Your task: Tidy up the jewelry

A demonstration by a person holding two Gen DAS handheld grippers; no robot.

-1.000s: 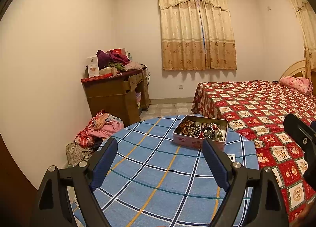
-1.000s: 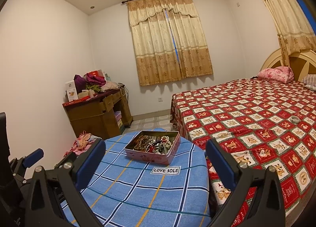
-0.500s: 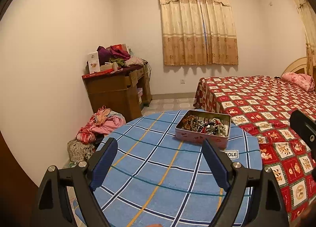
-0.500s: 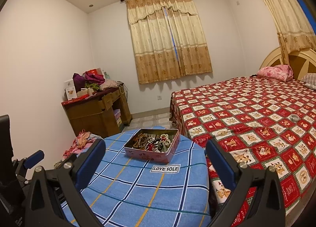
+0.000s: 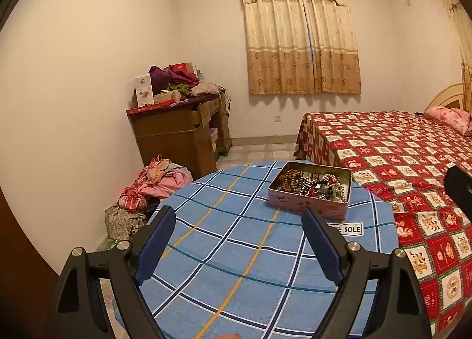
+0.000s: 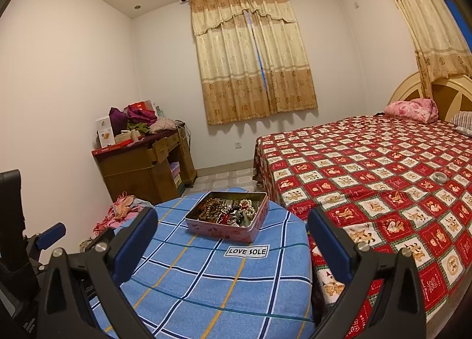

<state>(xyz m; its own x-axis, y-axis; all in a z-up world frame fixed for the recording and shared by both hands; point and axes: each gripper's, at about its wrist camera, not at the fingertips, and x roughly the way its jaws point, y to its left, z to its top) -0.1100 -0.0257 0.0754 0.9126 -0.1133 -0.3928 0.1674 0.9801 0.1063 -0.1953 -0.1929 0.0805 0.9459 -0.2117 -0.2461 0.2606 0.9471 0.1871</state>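
At lower left of the left wrist view we hold the left tongs (image 5: 237, 238) spread wide with nothing between their blue pads, hovering above the round worktop (image 5: 236, 250) and its blue plaid cloth. Right of centre in that frame sits the pink tin (image 5: 309, 195), lid off, with the jewelry (image 5: 311, 184) heaped inside as one tangle of brown beads, pearl-like strands and red and dark pieces. In the right wrist view the right tongs (image 6: 231, 238) likewise gape with nothing held, and the tin (image 6: 228, 218) lies at mid frame beyond them. We judge the sorting unsettled: everything we can see is in the tin, mixed, which fits either a gathered-up finish or a pile awaiting separation. A pale ring-shaped thing (image 6: 440, 176) rests on the bed (image 6: 383, 167) at right; we cannot tell what it is. Just below the tin, a white cloth label (image 6: 247, 251) reads "LOVE SOLE"; writing on the box atop the desk (image 6: 141, 161) is too small to read.
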